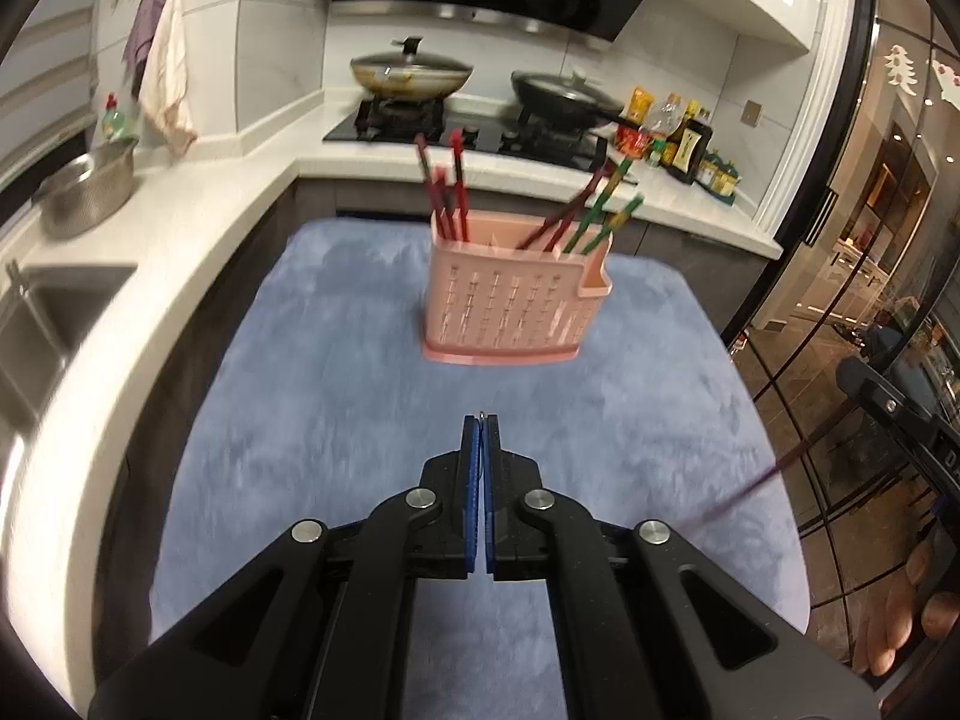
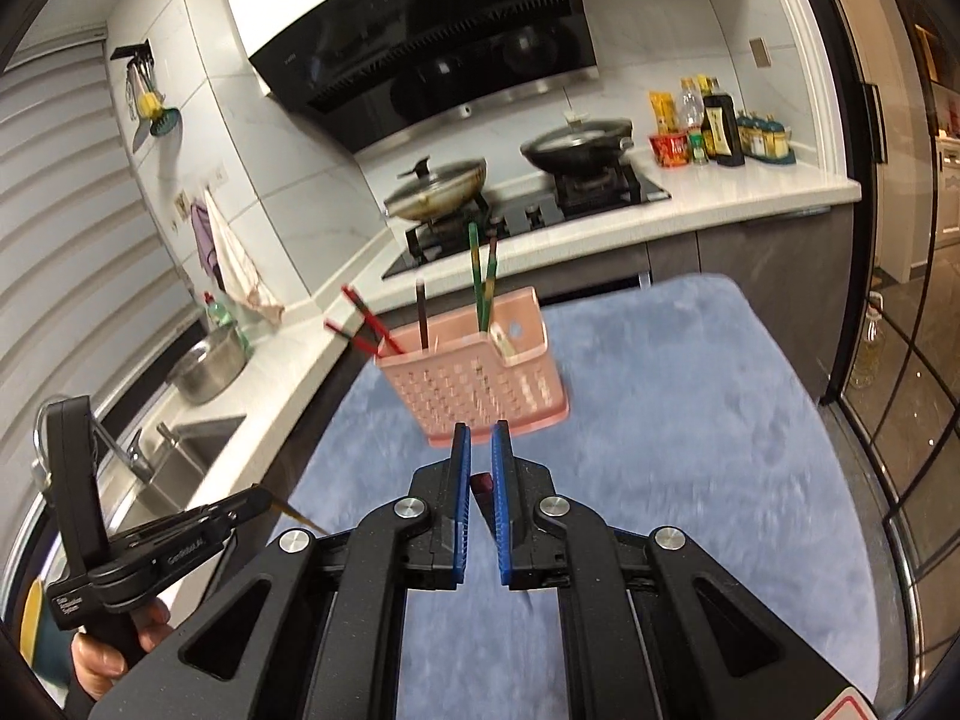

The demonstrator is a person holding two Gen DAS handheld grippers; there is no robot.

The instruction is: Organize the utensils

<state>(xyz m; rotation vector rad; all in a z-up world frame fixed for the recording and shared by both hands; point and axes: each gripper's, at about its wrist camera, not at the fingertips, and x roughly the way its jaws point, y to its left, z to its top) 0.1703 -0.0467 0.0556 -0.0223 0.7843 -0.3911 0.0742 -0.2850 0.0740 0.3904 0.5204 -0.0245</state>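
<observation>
A pink slotted utensil holder [image 1: 510, 300] stands on the blue mat [image 1: 336, 420], also in the right wrist view [image 2: 474, 384]. Red chopsticks [image 1: 447, 192] fill its left side, dark red and green ones [image 1: 594, 210] lean at its right. My left gripper [image 1: 482, 420] is shut on something thin; a metal sliver shows at its tips. In the right wrist view it [image 2: 258, 501] holds a thin yellowish stick [image 2: 300, 517]. My right gripper [image 2: 480, 438] is shut on a dark red chopstick [image 2: 482, 485], whose blurred shaft [image 1: 750, 489] shows in the left wrist view.
White counter [image 1: 198, 204] wraps the left and back, with a sink [image 1: 36, 324], a steel colander [image 1: 84, 186], a stove with two lidded pans [image 1: 414, 75], and sauce bottles [image 1: 678, 138]. Glass doors [image 1: 870, 300] stand at the right.
</observation>
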